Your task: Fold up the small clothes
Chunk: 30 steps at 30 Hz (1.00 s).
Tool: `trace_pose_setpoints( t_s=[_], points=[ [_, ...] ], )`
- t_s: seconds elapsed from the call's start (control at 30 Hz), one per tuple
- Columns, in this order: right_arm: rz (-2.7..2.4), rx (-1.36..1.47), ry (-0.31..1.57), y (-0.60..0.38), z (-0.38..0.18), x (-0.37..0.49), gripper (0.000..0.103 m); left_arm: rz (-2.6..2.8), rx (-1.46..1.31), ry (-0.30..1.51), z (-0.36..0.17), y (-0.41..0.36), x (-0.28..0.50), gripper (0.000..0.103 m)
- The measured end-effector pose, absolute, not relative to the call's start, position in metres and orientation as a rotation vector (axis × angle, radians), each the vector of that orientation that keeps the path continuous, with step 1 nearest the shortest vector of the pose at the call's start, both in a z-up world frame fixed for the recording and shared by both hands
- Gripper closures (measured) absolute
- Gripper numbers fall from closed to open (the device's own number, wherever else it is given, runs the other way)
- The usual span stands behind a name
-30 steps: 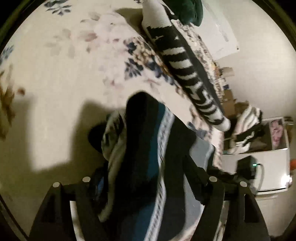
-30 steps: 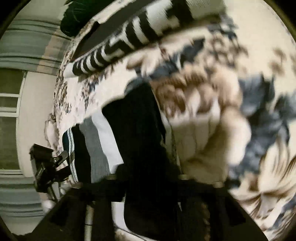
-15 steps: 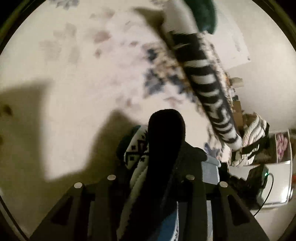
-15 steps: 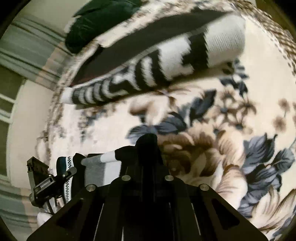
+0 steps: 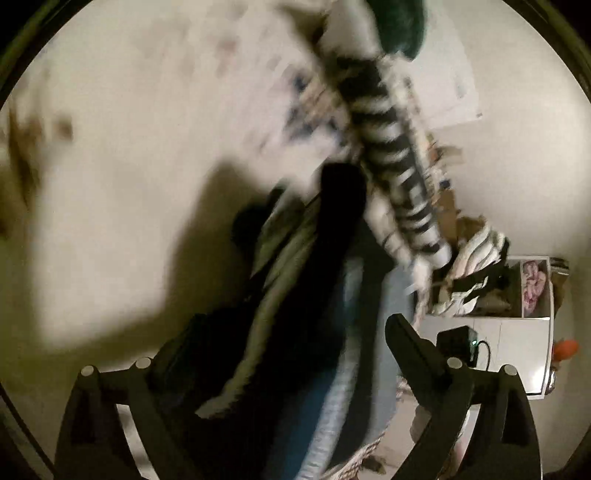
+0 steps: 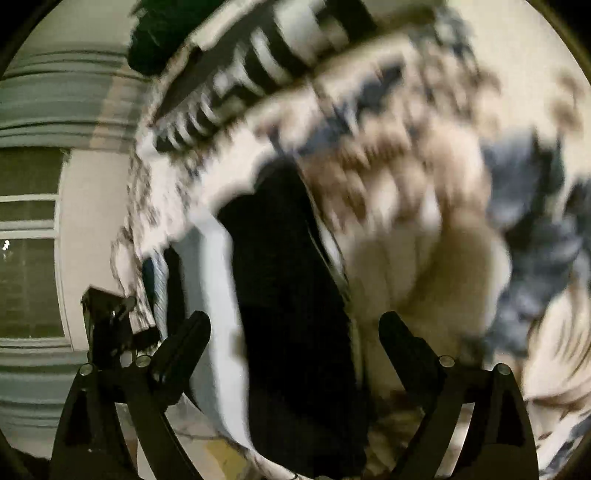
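Since half a second ago, both tongs are going from pinched tight on the dark garment to spread wide, and both views are now smearing with motion blur.

Left wrist view: the left tongs [image 5: 291, 332] are opening, their 2 fingers standing far apart. The dark garment [image 5: 325, 295], black with teal and pale grey stripes, is lying between them on the floral bedspread [image 5: 129, 166]; the right finger is clear of the cloth, while the left finger's contact is too dark to tell. Beyond the garment, a black-and-white striped piece [image 5: 388, 147] is running diagonally across the bedspread, with a dark green item [image 5: 399, 26] at its far end. A white cabinet [image 5: 517, 350] is showing at right, off the bed.

Right wrist view: the right tongs [image 6: 291, 328] are opening too, fingers wide and not pressing anything. The dark garment [image 6: 288, 295], with a white-grey band on its left edge, is sitting between the fingers on the floral bedspread [image 6: 424, 240]. The black-and-white striped piece [image 6: 266, 70] is lying across the top, near the dark green item [image 6: 159, 33]. The left tongs [image 6: 107, 321] are showing at the lower left, beside the garment's striped end.
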State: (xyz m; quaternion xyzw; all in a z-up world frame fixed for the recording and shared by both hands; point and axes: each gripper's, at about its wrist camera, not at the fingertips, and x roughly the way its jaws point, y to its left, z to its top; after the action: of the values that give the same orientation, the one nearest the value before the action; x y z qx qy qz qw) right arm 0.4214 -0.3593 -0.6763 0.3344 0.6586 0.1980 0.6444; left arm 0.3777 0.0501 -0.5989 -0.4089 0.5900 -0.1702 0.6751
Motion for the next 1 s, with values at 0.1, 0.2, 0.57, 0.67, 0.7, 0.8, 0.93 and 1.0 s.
trace_pose_setpoints(
  t_s=[0.1,0.2,0.57,0.67,0.7,0.8,0.93,1.0],
  points=[
    [0.508,0.820,1.535,-0.353,-0.698,0.414,0.008,-0.407,-0.886,1.364,-0.617,0.038,0.376,0.001],
    [0.574,0.905,1.524,-0.346,-0.706,0.416,0.007,-0.410,-0.881,1.360,-0.614,0.034,0.378,0.000],
    [0.645,0.877,1.559,-0.315,-0.705,0.419,0.007,-0.358,-0.854,1.306,-0.570,0.056,0.352,0.002],
    [0.621,0.830,1.556,-0.317,-0.697,0.413,0.007,-0.300,-0.773,1.281,-0.542,0.061,0.321,0.002],
    [0.609,0.820,1.553,-0.322,-0.695,0.411,0.007,-0.284,-0.779,1.275,-0.537,0.062,0.310,0.002],
    [0.589,0.789,1.536,-0.324,-0.685,0.406,0.007,-0.298,-0.766,1.284,-0.544,0.048,0.298,0.002],
    [0.555,0.765,1.532,-0.319,-0.680,0.402,0.008,-0.352,-0.666,1.360,-0.575,-0.005,0.303,0.037],
    [0.543,0.763,1.529,-0.317,-0.681,0.401,0.013,-0.404,-0.738,1.319,-0.577,-0.013,0.304,0.040]
  ],
)
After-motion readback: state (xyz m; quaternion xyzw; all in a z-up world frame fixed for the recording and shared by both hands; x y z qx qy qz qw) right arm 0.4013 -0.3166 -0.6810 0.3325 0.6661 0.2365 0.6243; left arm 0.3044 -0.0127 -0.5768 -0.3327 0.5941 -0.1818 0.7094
